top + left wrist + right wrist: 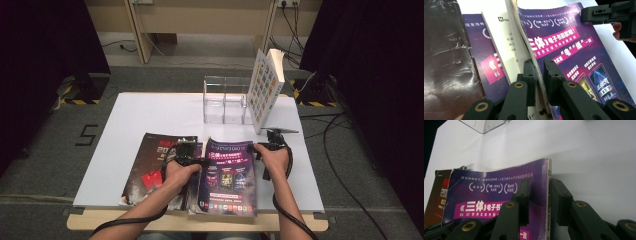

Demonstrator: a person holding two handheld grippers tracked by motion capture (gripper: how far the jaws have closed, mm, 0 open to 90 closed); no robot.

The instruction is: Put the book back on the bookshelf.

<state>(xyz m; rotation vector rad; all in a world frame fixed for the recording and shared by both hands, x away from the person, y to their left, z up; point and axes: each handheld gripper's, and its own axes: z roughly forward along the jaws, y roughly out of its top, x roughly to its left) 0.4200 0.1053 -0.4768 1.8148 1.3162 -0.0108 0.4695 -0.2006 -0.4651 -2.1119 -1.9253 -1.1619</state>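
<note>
From the high view, a purple-covered magazine (227,175) lies near the front edge of the white worktop (150,115), its long axis running from the person towards the far side. The left gripper (186,159) sits at the magazine's left edge and the right gripper (268,146) at its upper right corner, so each hand holds one side. A dark magazine (150,170) lies just beside it on the left, partly under the left forearm. Farther back stand a clear acrylic holder (225,100) and a book (265,87) propped upright against its right end. That holder seems the likely goal, straight ahead of both hands.

In the left gripper view, the fingers (530,75) are clamped on the purple magazine's (569,50) cover along its left side, the cover lifted off the white inner pages (504,45). How many sheets are caught is hard to make out. The right gripper (609,12) shows at the top right, cut off by the frame.

In the right gripper view, the fingers (560,197) straddle the spine edge of the purple magazine (499,197), one on the cover and one behind the spine; they look pressed against it, though the contact on the rear side is hidden. The holder's corner (484,126) shows at the top.
</note>
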